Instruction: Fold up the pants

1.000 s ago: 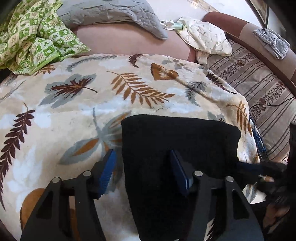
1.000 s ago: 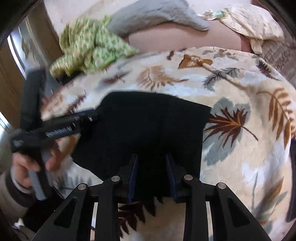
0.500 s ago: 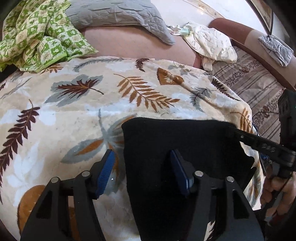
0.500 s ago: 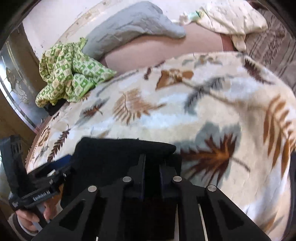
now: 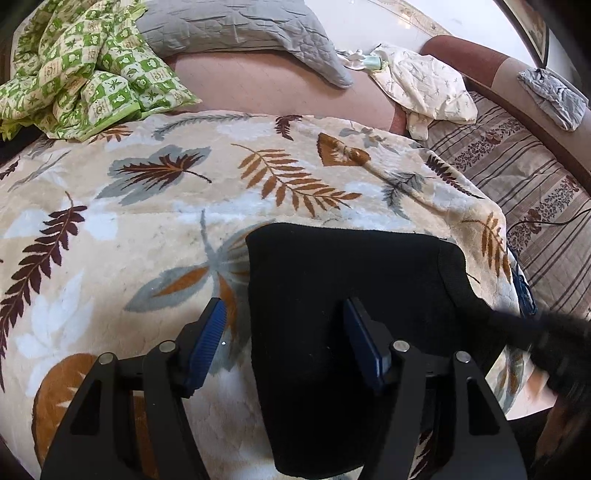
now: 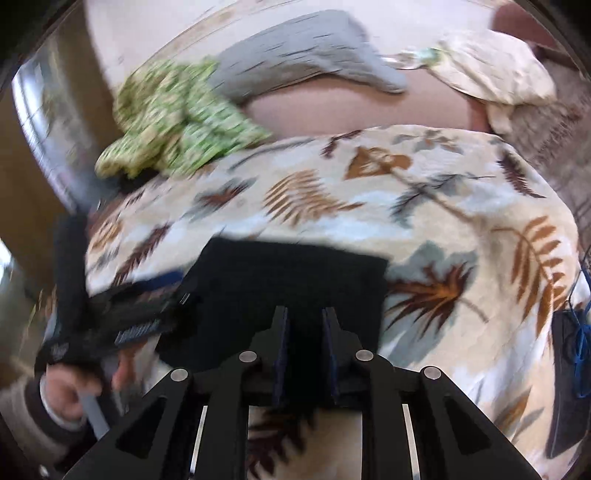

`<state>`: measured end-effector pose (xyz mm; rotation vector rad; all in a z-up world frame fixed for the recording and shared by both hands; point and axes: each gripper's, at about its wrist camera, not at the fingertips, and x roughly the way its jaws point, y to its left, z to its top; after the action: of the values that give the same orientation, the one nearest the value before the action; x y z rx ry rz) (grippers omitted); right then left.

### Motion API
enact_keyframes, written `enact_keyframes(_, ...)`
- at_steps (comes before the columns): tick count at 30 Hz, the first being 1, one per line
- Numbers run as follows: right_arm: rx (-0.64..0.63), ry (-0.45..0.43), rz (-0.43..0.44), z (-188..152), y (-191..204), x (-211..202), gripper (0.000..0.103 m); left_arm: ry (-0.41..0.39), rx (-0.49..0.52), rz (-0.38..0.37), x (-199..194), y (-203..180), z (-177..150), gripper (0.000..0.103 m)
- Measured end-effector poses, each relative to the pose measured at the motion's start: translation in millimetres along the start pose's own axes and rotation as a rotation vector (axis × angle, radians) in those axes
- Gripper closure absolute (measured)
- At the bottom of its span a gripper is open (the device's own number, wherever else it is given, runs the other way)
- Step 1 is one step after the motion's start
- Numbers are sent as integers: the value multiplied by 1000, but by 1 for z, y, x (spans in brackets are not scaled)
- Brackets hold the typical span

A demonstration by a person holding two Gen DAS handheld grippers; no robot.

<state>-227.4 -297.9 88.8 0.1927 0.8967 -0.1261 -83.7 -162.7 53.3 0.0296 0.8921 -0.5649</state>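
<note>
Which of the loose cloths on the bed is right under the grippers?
The black folded pants, lying flat on the leaf-print blanket. The green checked cloth, grey quilted pillow and cream patterned cloth all lie bunched at the far edge.

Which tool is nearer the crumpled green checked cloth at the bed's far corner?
Left. The left tool straddles the folded black pants' edge on the green checked cloth's side; the right tool is over their opposite part.

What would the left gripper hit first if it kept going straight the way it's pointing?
Probably the left edge of the black pants, which lies between the open fingers of the left gripper, on the leaf-print blanket; depth is unclear.
</note>
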Motion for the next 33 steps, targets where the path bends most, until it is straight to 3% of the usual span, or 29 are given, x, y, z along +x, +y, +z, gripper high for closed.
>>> enact_keyframes(2,-17,55,-47,-14,2,11,83,1,6,-2,0,-2,-1,38)
enact_keyframes(9,72,8,1,-21,-10,-3,83,-12,20,24,-5,-6,-3,38)
enact_keyframes(14,141,-80,0,-17,-21,-16,58,-32,15,38,-18,-4,-1,37)
enact_keyframes(19,161,-123,-52,-14,-27,-17,56,-82,12,78,-34,0,0,28)
enact_keyframes(24,162,-134,-56,-12,-23,-12,46,-101,16,109,-41,5,-2,24)
enact_keyframes(28,142,-109,-62,-10,-19,-3,37,-86,-8,80,-45,15,-3,21)
enact_keyframes(33,190,-75,-42,-7,-30,7,33,-43,-107,-42,-47,36,-4,18)
